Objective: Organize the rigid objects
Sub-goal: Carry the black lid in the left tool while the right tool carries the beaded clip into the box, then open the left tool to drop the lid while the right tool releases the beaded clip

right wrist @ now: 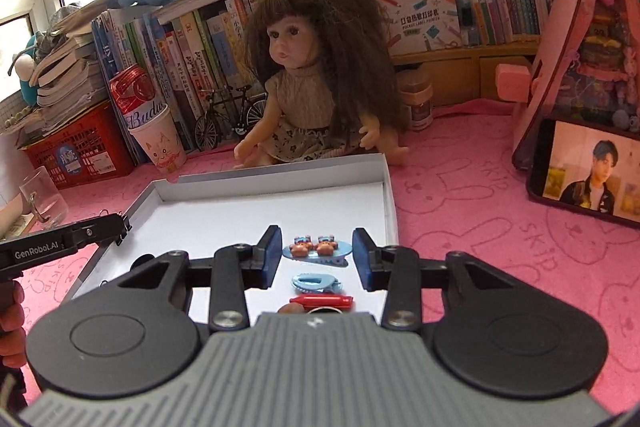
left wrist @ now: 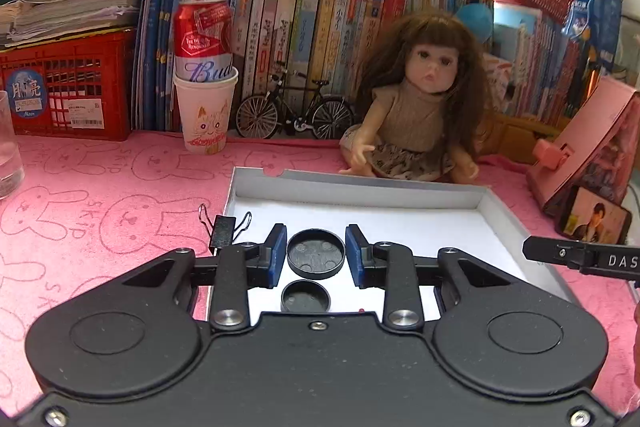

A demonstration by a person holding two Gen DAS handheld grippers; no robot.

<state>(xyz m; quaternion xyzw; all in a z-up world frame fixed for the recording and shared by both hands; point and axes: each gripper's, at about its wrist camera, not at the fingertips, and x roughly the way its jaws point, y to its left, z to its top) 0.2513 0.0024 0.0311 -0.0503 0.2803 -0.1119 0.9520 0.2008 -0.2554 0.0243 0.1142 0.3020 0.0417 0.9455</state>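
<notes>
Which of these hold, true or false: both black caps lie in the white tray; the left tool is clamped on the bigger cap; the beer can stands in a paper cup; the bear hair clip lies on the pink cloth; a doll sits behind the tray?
1. Both black caps lie in the white tray. True: bigger cap, smaller cap.
2. The left tool is clamped on the bigger cap. False: its pads stand clear on both sides.
3. The beer can stands in a paper cup. True.
4. The bear hair clip lies on the pink cloth. False: it lies in the tray, between the right tool's open jaws.
5. A doll sits behind the tray. True.
</notes>
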